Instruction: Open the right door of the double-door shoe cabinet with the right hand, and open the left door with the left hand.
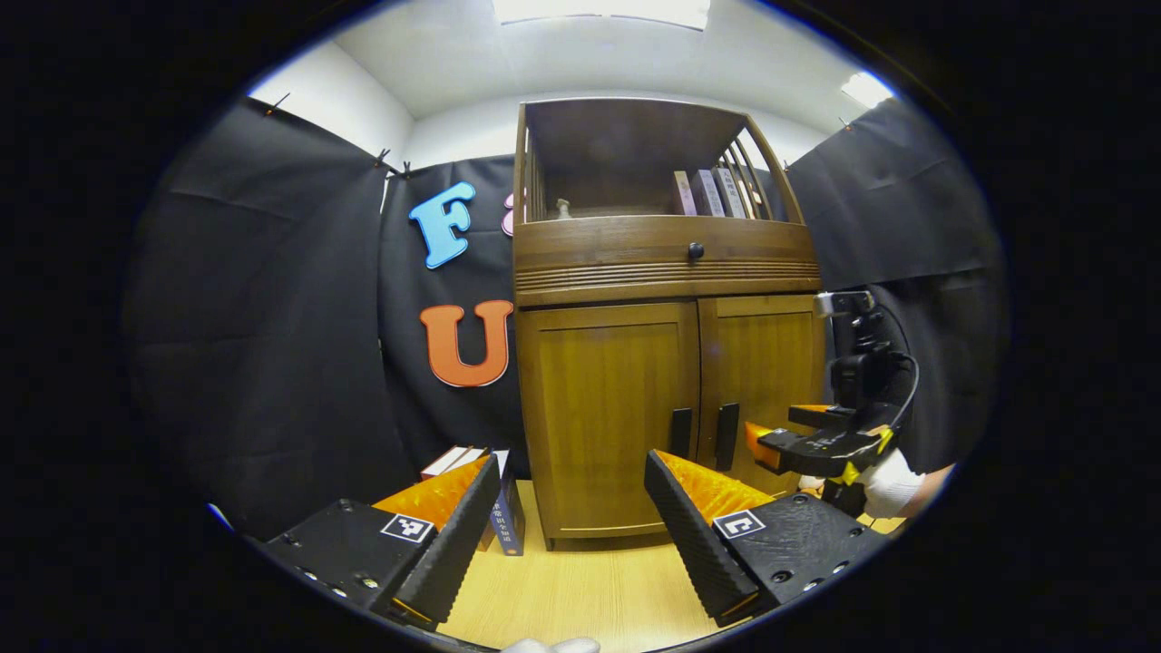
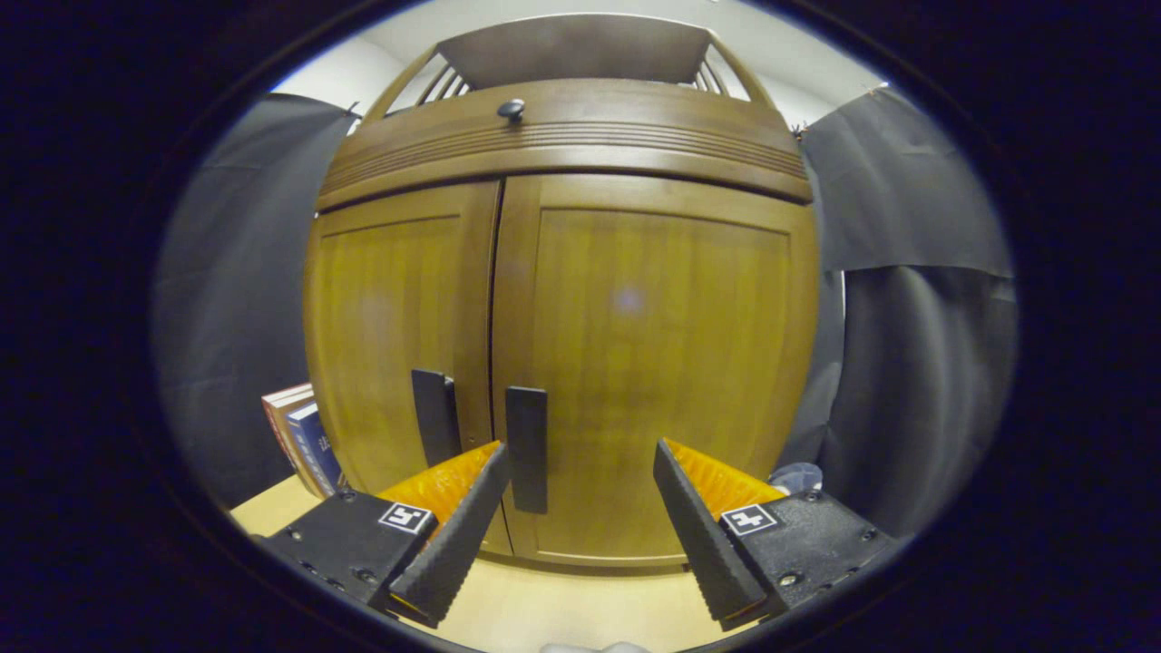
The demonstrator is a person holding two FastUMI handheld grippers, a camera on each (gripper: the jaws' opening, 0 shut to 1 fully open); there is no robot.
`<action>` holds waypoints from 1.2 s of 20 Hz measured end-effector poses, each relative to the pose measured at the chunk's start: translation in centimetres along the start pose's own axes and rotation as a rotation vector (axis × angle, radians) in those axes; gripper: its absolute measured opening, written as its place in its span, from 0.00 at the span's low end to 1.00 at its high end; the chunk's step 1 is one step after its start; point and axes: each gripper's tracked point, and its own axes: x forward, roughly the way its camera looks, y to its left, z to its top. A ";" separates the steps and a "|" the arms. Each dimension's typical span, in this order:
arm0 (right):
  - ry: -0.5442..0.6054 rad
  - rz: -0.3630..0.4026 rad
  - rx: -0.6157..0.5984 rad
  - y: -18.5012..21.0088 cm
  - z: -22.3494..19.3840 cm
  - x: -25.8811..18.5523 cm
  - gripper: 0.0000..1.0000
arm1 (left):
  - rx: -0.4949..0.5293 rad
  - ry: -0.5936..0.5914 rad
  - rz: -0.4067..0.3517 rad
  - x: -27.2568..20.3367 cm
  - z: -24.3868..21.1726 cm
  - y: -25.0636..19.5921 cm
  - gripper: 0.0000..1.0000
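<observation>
Pale wooden flooring (image 2: 562, 603) fronts the shut brown wooden double-door shoe cabinet (image 2: 562, 299), whose right door's dark vertical bar handle (image 2: 527, 449) sits at eleven o'clock of the empty, wide-open right gripper (image 2: 576, 517) lining up to grab it, while the left gripper (image 1: 571, 526), equally spread and empty, waits farther back.

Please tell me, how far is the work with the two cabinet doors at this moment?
Nothing is done yet: the right door and the left door are both closed. In hand: the right gripper is open and close to the right door's handle, which stands just inside its left finger, not gripped. Left: pull that door open, then the left gripper, open and farther back, must open the left door.
</observation>
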 end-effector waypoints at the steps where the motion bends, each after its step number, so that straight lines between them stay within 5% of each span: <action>1: 0.015 0.006 -0.003 0.5 -0.4 1.1 1.00 | -0.003 0.003 0.005 -0.1 -0.1 0.3 0.96; 6: 0.108 0.046 -0.007 3.0 -2.0 4.9 0.91 | -0.026 0.015 0.023 -0.5 -0.7 0.9 0.96; 14: 0.128 0.009 0.029 3.2 -1.5 6.5 0.38 | -0.029 0.014 0.036 -1.2 -1.0 1.5 0.96; 24: 0.147 0.078 0.035 3.5 -1.7 6.1 0.33 | -0.049 0.024 0.034 -2.1 -1.4 1.1 0.96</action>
